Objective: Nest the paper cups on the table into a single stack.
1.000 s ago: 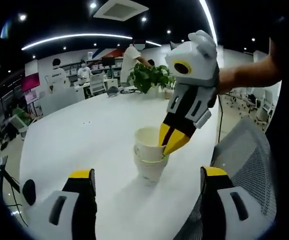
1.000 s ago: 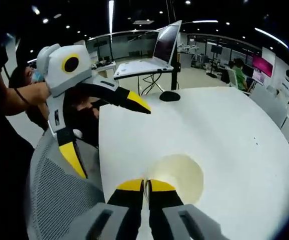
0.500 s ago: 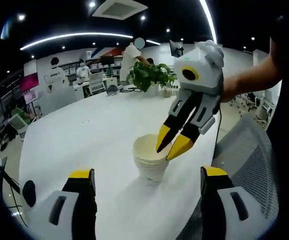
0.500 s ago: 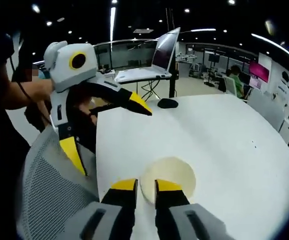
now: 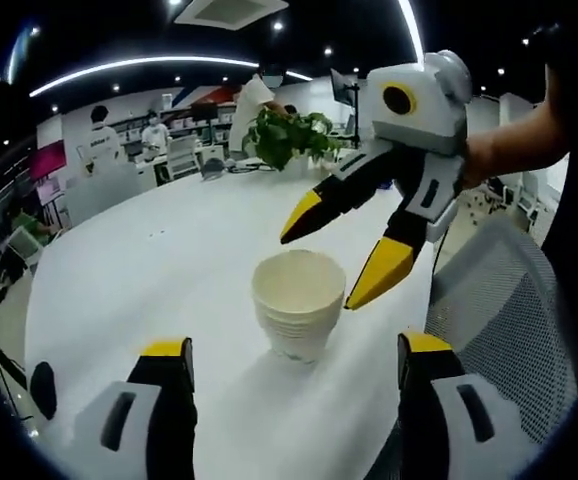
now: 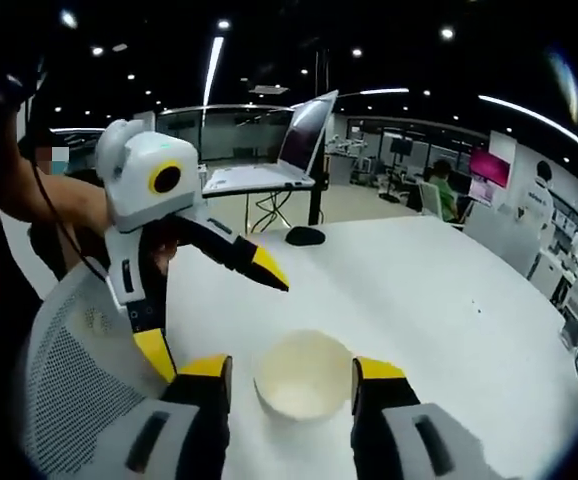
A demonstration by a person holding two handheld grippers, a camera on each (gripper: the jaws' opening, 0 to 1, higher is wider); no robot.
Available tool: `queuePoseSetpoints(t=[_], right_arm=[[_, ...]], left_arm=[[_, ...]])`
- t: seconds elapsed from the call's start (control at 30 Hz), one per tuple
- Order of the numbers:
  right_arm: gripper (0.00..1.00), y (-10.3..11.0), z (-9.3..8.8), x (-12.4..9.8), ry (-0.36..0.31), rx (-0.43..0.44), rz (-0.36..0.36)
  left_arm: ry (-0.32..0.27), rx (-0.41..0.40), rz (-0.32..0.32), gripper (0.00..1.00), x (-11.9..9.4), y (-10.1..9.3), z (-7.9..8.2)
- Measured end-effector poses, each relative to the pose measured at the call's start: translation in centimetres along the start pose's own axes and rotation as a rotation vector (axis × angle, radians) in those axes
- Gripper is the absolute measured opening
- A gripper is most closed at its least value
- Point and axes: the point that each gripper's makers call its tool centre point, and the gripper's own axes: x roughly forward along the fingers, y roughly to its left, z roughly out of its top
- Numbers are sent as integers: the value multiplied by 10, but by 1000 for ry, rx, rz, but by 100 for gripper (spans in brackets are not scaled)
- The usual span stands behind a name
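A stack of nested white paper cups (image 5: 298,306) stands upright on the white round table (image 5: 139,270), near its edge. My left gripper (image 5: 294,348) is open, its yellow-tipped jaws wide apart just in front of the stack. My right gripper (image 5: 331,258) hovers open above and to the right of the stack's rim, touching nothing. From the right gripper view I look down into the top cup (image 6: 303,385), with my right gripper (image 6: 292,368) open and a jaw on either side. The left gripper (image 6: 217,320) stands open to the left of the cups.
A grey mesh chair (image 5: 514,300) sits right against the table edge beside the cups. A potted plant (image 5: 289,135) stands at the far side. A laptop (image 6: 269,160) on a stand and a black mouse (image 6: 305,236) lie beyond. People work in the background.
My right gripper, shut on the rim of the top cup, let it drop into the stack, opened wide and lifted clear. The left gripper stayed open.
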Motion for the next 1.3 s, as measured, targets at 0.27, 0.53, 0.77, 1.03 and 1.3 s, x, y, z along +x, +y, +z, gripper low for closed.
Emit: queuePoseSetpoints(t=[0.27,0.53,0.77,1.03,1.3], right_arm=[[52,-4,-8,8,7,7,-52],[52,-8,-18,15,28,49,-65],[45,-6,-26,18,37,120,-50],[45,-13,-26,14,27,167,-53],[45,-27,-24,10,7,180,-75]], left_arm=[[78,19,-57,85,21,-8,-17],[107,23,-90,57,38,-5,-23],[83,55,-116,45,49,-6,-12],[114,118,-138,41,54,-5,-5],[114,137,-149,41,61,0,5]])
